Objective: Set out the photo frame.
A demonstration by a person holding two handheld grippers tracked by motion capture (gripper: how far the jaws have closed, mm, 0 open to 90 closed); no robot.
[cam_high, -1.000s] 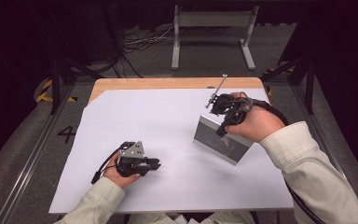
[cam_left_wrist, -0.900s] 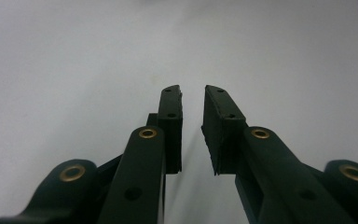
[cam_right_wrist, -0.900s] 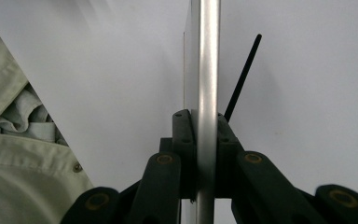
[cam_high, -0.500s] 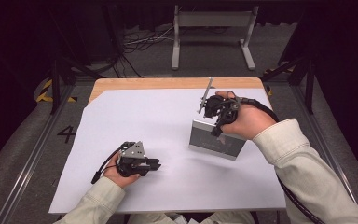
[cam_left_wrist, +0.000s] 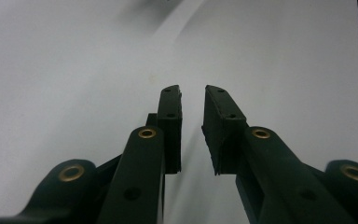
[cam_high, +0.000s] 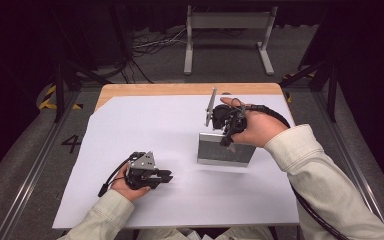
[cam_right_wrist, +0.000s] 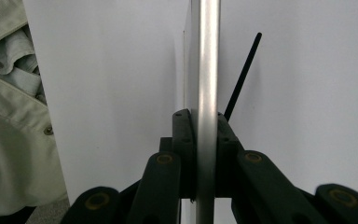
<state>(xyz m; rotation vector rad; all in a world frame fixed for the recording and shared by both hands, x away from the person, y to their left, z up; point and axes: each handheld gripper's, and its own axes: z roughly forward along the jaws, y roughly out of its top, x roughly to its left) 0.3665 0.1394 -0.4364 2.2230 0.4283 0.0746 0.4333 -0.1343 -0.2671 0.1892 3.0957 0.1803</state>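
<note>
A silver metal plate stands tilted on the white table sheet, right of centre. My right gripper comes down on its upper edge from above, shut on it. In the right gripper view the plate's bright edge runs straight up between the closed jaws of the right gripper. A thin black rod-like line shows just behind the plate. My left gripper rests low near the front left of the sheet. Its jaws stand a little apart with nothing between them, left gripper.
A wooden table edge shows beyond the white sheet. A metal stand and cables lie on the floor behind. A pale sleeve sits at the left of the right gripper view.
My right gripper has carried the plate leftward and toward the person, turning it squarer to the table's front. The left gripper has stayed put.
</note>
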